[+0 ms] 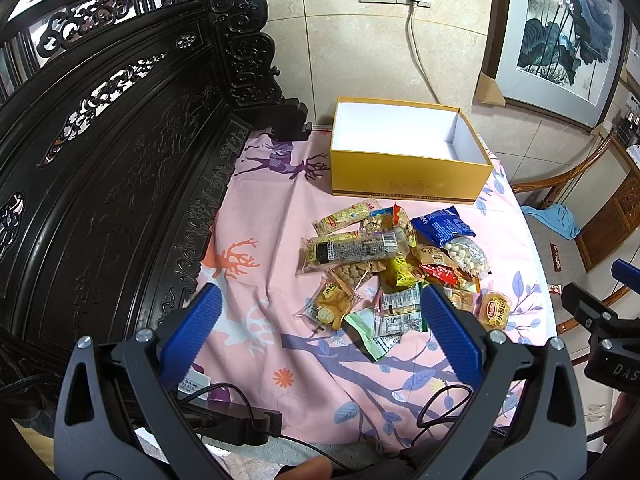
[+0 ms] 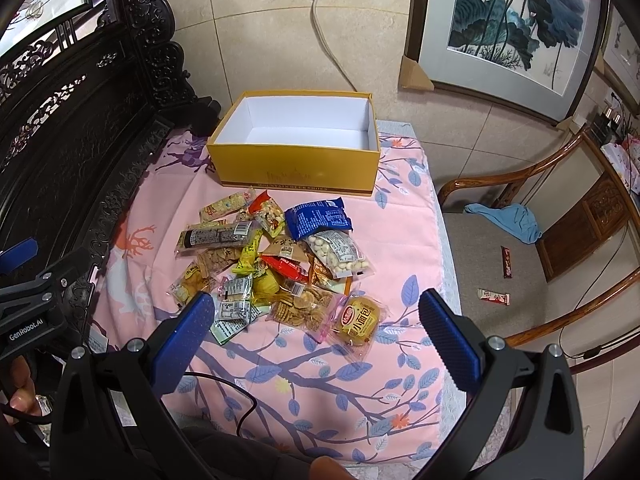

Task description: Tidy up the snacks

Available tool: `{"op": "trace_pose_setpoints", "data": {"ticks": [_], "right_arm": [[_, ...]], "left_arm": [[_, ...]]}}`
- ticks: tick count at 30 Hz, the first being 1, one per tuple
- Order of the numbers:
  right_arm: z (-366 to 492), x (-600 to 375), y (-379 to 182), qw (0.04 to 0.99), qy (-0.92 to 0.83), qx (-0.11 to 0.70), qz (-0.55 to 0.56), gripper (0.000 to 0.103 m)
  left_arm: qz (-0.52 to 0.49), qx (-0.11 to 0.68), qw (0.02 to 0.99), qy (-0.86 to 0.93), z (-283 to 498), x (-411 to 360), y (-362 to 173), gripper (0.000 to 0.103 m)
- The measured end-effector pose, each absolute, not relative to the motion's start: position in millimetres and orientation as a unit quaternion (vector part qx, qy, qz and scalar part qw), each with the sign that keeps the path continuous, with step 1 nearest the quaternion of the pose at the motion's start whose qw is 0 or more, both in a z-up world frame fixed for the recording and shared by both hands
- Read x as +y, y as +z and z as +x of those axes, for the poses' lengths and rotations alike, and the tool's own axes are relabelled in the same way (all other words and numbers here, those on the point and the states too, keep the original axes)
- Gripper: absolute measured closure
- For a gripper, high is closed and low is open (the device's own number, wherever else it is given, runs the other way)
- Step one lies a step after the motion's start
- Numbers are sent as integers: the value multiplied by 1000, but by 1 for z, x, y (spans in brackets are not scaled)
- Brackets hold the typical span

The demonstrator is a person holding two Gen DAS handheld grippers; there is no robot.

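- Left gripper point(image 1: 320, 332) with blue ribbed pads: jaws wide, nothing held, hovering over near edge of the pile.
- Right gripper point(image 2: 316, 330): same, wide and empty.
- Heap of wrapped snack packets point(image 2: 276, 264) lay on pink leaf-print cloth point(image 2: 400, 240).
- Open yellow cardboard box point(image 2: 296, 168) sat just behind the heap, white inside.

You see a yellow box point(image 2: 296, 168), white inside, on a pink cloth point(image 2: 400, 224) patterned with blue leaves; just before the box lies a blue packet point(image 2: 318, 218).
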State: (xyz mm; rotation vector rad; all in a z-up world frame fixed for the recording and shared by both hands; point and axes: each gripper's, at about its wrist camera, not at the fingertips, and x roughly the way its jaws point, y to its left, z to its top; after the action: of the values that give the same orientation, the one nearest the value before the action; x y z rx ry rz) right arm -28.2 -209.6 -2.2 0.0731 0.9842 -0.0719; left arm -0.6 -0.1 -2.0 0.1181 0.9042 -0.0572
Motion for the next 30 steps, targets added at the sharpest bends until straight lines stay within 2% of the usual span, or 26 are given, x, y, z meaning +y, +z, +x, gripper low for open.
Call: {"op": "trace_pose_setpoints", "data": {"ticks": [30], "right_arm": [[-25,-209,-5,882,-26,470,26,1]], "left_arm": [[56,436,898,-27,-2,-1,-8,2]]}}
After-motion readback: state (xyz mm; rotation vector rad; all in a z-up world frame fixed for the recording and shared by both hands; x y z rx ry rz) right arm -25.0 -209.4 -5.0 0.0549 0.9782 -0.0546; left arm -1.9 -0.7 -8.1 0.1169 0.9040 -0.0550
